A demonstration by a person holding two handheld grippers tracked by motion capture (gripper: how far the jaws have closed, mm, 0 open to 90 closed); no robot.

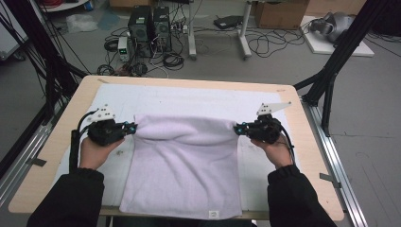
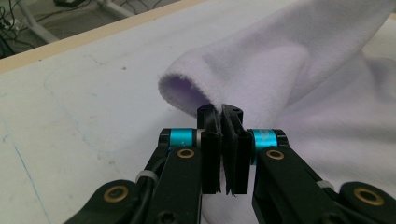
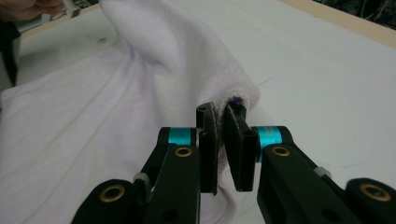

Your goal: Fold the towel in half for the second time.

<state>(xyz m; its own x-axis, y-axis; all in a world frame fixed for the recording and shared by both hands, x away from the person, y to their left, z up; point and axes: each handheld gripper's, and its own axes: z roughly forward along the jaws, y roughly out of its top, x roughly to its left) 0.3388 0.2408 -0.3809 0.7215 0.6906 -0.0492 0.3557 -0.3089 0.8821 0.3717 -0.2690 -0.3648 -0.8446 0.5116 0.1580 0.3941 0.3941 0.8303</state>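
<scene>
High view: pale lilac towel (image 1: 182, 165) flat on white mat (image 1: 198, 97), far edge folded over toward the person. Small label (image 1: 213, 214) at near hem, writing unreadable. Left gripper (image 1: 133, 126) clenched on fold's left end; right gripper (image 1: 238, 127) clenched on right end. Bare mat beyond the fold; wooden table (image 1: 302, 142) rim exposed both sides.

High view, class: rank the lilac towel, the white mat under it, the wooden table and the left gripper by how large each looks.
1. wooden table
2. white mat
3. lilac towel
4. left gripper

All rest at about table level, so nearness hardly affects the ranking.
</scene>
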